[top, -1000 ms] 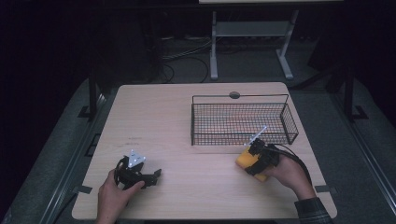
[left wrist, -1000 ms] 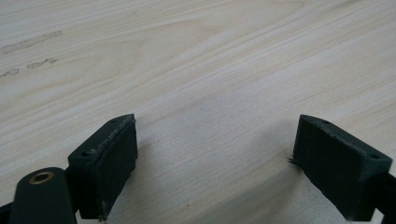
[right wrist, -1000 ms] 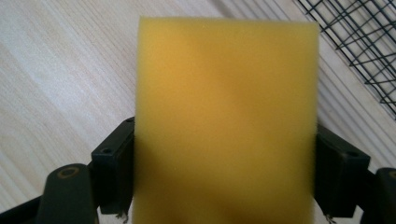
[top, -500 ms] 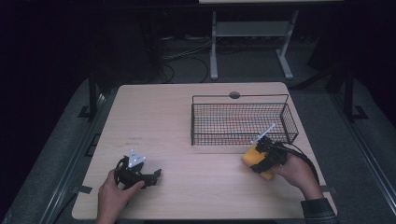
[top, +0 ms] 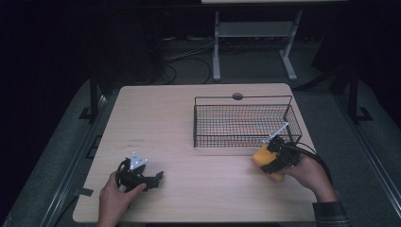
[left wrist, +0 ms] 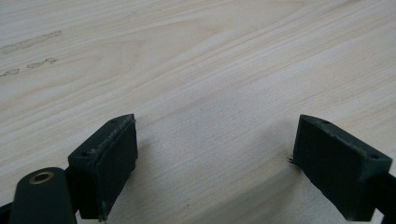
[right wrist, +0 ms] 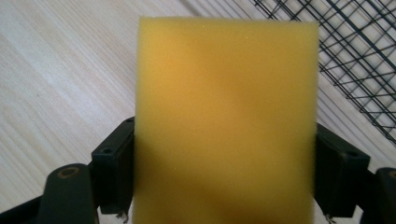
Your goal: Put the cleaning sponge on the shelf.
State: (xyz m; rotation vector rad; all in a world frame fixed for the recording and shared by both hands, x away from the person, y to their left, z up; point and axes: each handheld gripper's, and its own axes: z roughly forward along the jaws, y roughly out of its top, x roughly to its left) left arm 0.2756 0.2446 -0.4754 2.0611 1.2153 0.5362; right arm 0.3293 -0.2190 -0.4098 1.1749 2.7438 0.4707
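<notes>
Two grippers, one wire basket and one yellow sponge are showing on the pale wooden counter. At the near left corner, the person's left hand is holding the left gripper low over the wood; in the left gripper view its two black jaws are standing wide apart, released, with nothing but bare wood grain between them. Toward the right half of the counter, one black wire basket is sitting with its far edge near the back of the counter. Just in front of the basket's near right corner, the right hand is holding the right gripper, and that gripper is grasping the single yellow sponge: in the right gripper view both jaws are pressing against the sponge's sides while the block is standing out ahead of them, with the basket mesh showing beyond it at the upper right.
</notes>
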